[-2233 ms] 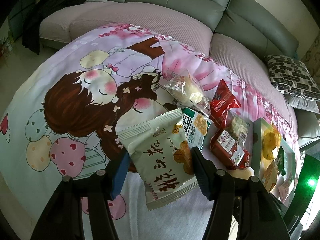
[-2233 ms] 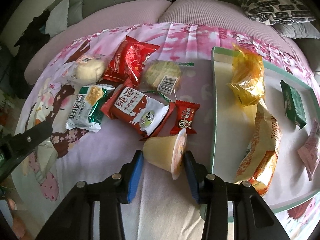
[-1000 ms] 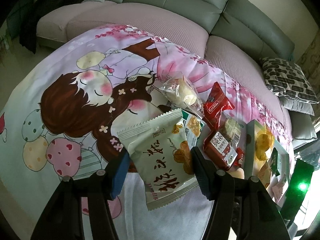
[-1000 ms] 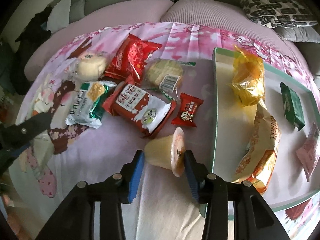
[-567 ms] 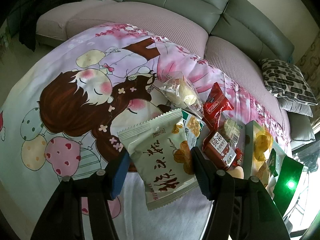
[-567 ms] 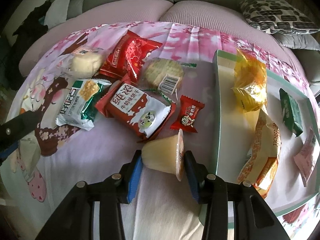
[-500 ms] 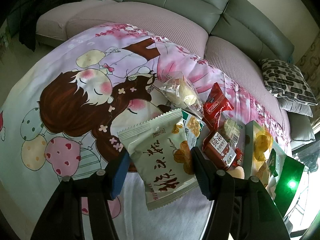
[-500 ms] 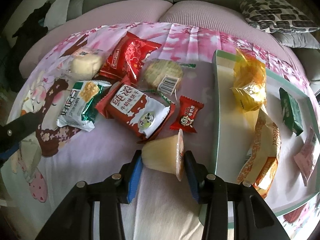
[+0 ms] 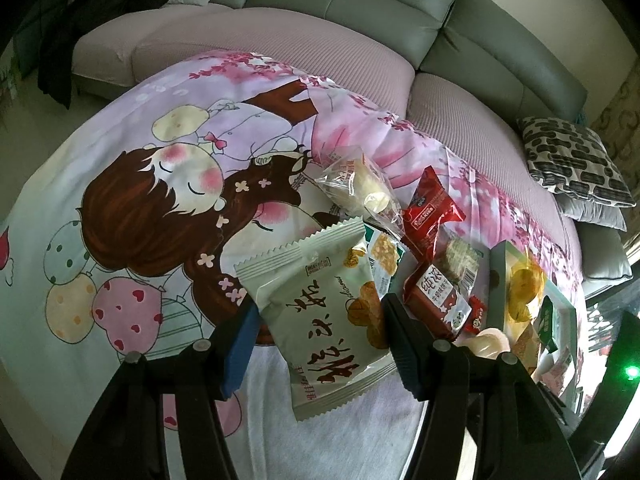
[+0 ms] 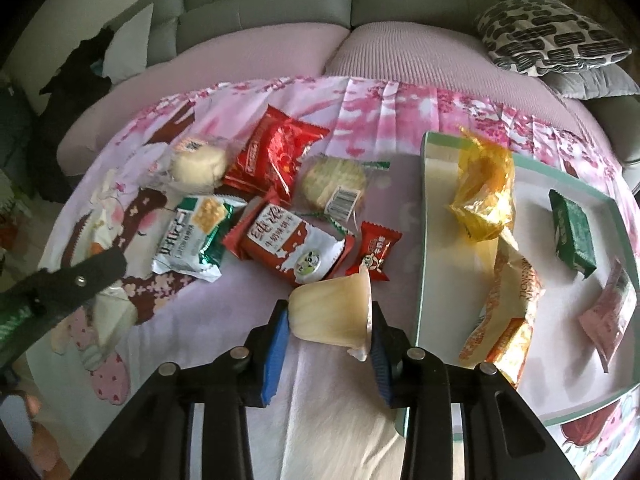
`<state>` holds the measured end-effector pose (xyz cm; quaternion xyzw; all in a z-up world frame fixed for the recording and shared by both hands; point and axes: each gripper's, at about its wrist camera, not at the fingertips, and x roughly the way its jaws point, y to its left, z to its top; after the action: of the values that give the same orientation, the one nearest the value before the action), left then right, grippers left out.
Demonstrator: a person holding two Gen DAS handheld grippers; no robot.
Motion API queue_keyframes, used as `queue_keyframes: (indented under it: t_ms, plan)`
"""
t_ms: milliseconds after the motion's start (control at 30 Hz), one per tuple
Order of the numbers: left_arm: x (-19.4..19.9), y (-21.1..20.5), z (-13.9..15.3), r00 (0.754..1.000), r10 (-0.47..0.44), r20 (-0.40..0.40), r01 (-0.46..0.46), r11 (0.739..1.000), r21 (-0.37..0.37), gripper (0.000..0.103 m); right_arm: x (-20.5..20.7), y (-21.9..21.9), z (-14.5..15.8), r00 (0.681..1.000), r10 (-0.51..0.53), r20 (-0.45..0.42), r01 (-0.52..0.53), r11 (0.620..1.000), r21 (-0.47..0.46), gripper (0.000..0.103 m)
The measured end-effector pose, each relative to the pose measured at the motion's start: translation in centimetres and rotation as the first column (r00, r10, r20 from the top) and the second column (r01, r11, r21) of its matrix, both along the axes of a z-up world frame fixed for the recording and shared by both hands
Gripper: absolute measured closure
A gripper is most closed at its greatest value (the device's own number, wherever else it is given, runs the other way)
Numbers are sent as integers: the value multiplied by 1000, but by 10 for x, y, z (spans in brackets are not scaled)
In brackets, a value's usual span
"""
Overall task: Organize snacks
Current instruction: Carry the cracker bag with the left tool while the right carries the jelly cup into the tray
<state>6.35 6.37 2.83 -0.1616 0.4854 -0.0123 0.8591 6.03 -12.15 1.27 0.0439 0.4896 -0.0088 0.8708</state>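
Right gripper [image 10: 326,330]: jaws closing on a jelly cup [image 10: 332,312] lying sideways between the pads, above the cloth [image 10: 168,320] just left of the tray [image 10: 420,248]. Left gripper [image 9: 320,332]: clamped on a pale green packet [image 9: 320,308], held over the cloth. Loose snacks lie beyond both.

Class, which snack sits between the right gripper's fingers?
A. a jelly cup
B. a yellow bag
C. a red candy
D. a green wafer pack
A: the pale jelly cup lies on its side between the right gripper's closing blue pads.
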Motion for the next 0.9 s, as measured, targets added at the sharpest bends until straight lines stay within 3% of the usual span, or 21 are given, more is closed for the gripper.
queue_keyframes:
  t_ms: [567, 900]
  plan:
    - [-4, -20, 10, 998, -49, 33, 48, 999, 16, 40, -11, -22, 27, 997, -43, 68, 39, 998, 59, 63]
    - [-9, -76, 23, 977, -199, 83, 198, 980, 14, 40, -28, -90, 55, 967, -216, 137, 203, 974, 105, 63]
